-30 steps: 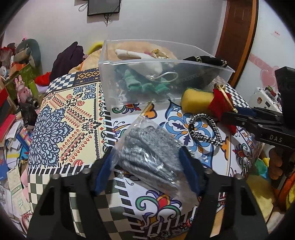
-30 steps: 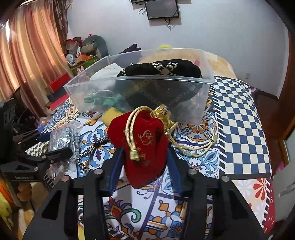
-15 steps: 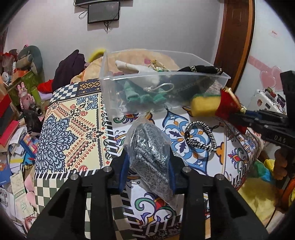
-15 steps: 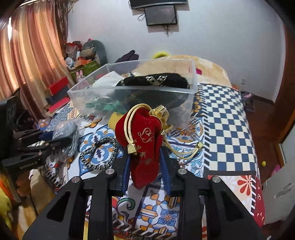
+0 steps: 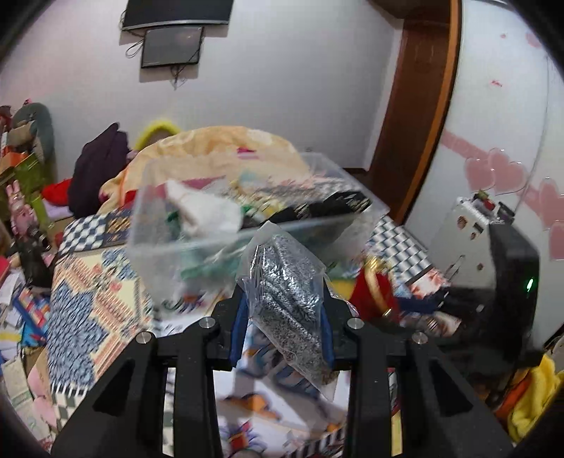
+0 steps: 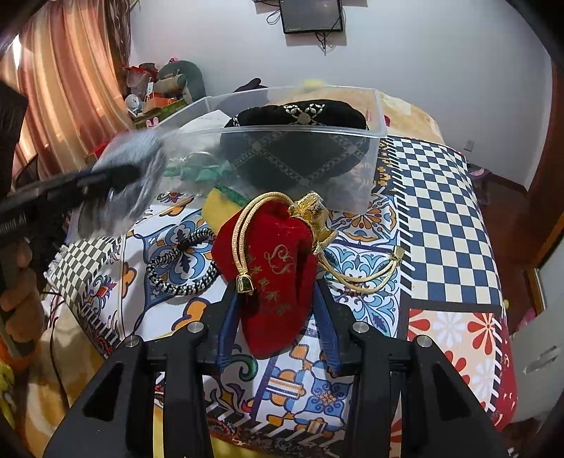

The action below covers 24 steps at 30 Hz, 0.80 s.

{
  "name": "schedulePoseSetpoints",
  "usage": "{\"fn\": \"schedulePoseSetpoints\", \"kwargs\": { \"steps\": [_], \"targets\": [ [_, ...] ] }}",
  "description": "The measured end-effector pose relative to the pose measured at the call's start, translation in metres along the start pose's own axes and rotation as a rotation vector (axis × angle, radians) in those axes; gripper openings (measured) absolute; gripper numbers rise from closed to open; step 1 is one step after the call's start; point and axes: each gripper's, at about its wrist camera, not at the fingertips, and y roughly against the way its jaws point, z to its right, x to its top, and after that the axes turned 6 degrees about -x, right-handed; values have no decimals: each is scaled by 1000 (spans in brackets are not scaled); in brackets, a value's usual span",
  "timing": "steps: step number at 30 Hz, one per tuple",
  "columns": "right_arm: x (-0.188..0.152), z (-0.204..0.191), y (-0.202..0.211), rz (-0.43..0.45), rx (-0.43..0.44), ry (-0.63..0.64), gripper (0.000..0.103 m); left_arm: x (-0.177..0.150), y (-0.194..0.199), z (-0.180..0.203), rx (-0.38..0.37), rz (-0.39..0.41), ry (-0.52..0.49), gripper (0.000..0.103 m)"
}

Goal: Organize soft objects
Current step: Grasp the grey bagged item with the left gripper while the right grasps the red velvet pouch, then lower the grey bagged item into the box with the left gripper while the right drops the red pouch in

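Left wrist view: centre frame, the left gripper [image 5: 282, 324] is clamped on a clear bag of grey knit fabric [image 5: 287, 296], before the clear plastic bin [image 5: 246, 225]. In the right wrist view, the right gripper [image 6: 276, 327] pinches a red velvet pouch [image 6: 275, 271] with illegible gold script, above the patterned bedspread [image 6: 447, 225]. A wall screen [image 6: 312, 16] hangs at top.

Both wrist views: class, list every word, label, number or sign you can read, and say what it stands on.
Nothing reads clearly.
red pouch, held by the right gripper: gold embroidered characters and a swirl, too stylised to read.
left gripper: pale lettering on its body at the right view's left edge, blurred and cut off.
bagged grey knit: no label visible.
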Motion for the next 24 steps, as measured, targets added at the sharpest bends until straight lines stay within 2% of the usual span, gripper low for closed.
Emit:
{"fn": "schedulePoseSetpoints", "kwargs": {
  "steps": [4, 11, 20, 24],
  "targets": [
    [-2, -2, 0, 2, 12, 9, 37, 10, -15, 13, -30, 0, -29, 34],
    [-4, -3, 10, 33, 3, 25, 37, 5, -51, 12, 1, -72, -32, 34],
    [1, 10, 31, 91, -28, -2, 32, 2, -55, 12, 5, -65, -45, 34],
    [0, 10, 24, 61, 22, -17, 32, 2, -53, 9, -1, -68, -34, 34]
  ]
}}
